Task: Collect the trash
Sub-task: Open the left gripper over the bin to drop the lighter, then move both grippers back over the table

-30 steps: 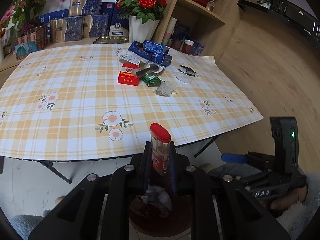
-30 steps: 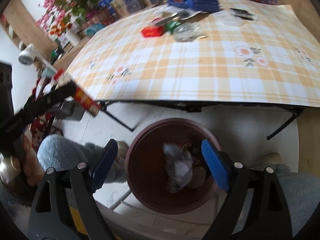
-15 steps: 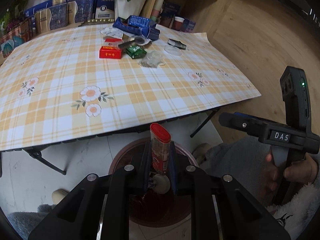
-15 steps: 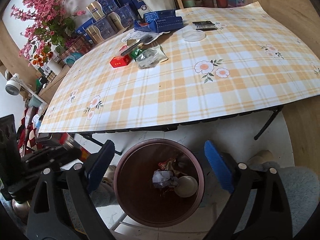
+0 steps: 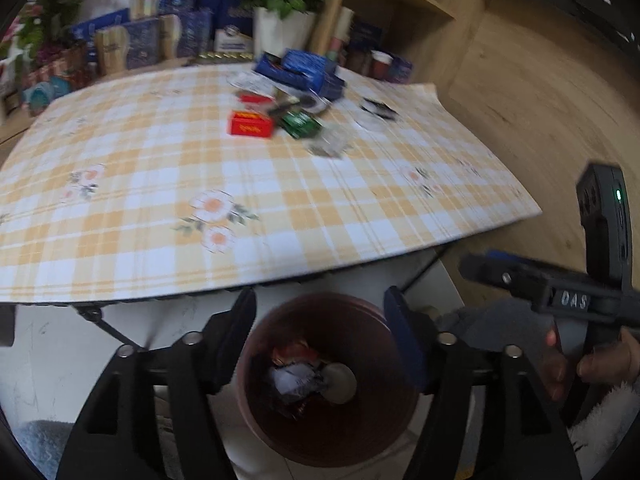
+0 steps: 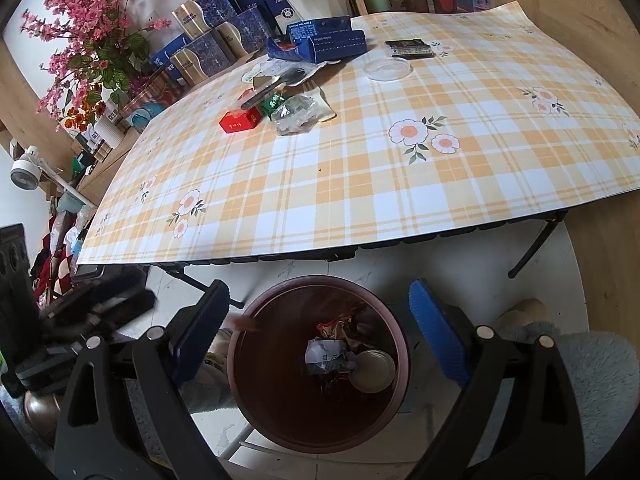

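While I hold both tongs over the bin (image 5: 328,432), each pair stands spread wide with nothing between its pads. My left tongs (image 5: 320,338) hang above the bin's rim, the two pads on either side of the opening and touching nothing. My right tongs (image 6: 320,332) are spread the same way over the same bin (image 6: 316,424), its blue pad (image 6: 438,332) clear of the rim.

Down in the bin lie crumpled paper (image 6: 328,356), a round lid-like disc (image 6: 374,370) and some red and dark wrappers (image 6: 338,326). A brownish streak (image 6: 248,322) crosses the bin's left rim in the right view; it is too smeared for me to say what it is.

More trash is up on the table (image 6: 360,184), gathered toward its far side: a red box (image 6: 240,120), a green packet (image 6: 276,105) touching it, a crumpled clear bag (image 6: 296,114) just beside that, a clear round dish (image 6: 387,69), a dark flat pack (image 6: 409,48) beyond it, and open blue boxes (image 6: 324,42) at the far edge. The left view is blurred, but the red box (image 5: 250,125) and green packet (image 5: 300,123) show there too.

From the left camera I see my right hand (image 5: 592,364) gripping the other tool's handle.
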### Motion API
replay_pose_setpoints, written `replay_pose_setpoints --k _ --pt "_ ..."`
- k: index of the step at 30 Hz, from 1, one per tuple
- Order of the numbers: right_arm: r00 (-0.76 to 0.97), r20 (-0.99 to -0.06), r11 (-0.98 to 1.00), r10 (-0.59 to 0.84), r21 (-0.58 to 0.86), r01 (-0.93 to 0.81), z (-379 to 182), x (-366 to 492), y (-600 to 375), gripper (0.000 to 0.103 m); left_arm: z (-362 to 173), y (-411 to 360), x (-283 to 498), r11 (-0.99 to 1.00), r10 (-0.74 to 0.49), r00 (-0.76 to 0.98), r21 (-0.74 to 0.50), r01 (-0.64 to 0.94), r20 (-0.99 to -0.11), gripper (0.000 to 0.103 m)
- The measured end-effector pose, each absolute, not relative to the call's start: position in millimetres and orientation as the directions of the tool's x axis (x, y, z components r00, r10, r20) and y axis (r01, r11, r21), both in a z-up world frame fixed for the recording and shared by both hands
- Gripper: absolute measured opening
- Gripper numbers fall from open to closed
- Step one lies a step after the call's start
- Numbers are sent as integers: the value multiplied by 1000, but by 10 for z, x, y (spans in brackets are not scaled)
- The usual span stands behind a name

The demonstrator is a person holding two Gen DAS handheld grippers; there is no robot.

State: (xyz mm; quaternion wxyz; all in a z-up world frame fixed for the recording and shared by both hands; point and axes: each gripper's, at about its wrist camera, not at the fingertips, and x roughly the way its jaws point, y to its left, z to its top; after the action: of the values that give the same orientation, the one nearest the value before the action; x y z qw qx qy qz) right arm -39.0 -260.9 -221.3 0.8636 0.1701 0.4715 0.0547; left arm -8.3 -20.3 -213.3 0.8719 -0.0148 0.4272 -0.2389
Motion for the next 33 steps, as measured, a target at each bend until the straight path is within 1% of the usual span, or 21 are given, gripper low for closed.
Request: replay_pose_setpoints --k 2,3,5,9,13,24,33 --pt "546 -798 936 254 344 67 -2217 -385 -2601 90 -2055 -71 -80 918 -380 591 -209 338 -712 89" --pt "545 -799 937 253 343 67 -2215 -385 -2598 90 -2016 2 -91 937 -338 634 -190 292 -696 92" --pt "544 -800 938 253 340 63 -2213 -381 -2580 90 -1975 101 -94 957 -288 675 -173 234 -680 95" --pt "538 -803 941 254 334 54 -2215 -368 -2531 90 -1984 229 -69 969 -246 689 -173 174 -682 96" --pt "538 -804 944 255 328 43 -2207 -359 -2491 90 -2028 287 -79 974 -227 685 -172 149 -692 96" --pt "536 -807 949 246 313 36 -2239 -334 -2467 91 -2105 178 -111 973 -231 671 -148 179 -705 96" --pt "534 -812 954 235 299 34 -2294 -281 -2482 91 -2183 162 -57 975 -220 650 -143 170 -728 96"
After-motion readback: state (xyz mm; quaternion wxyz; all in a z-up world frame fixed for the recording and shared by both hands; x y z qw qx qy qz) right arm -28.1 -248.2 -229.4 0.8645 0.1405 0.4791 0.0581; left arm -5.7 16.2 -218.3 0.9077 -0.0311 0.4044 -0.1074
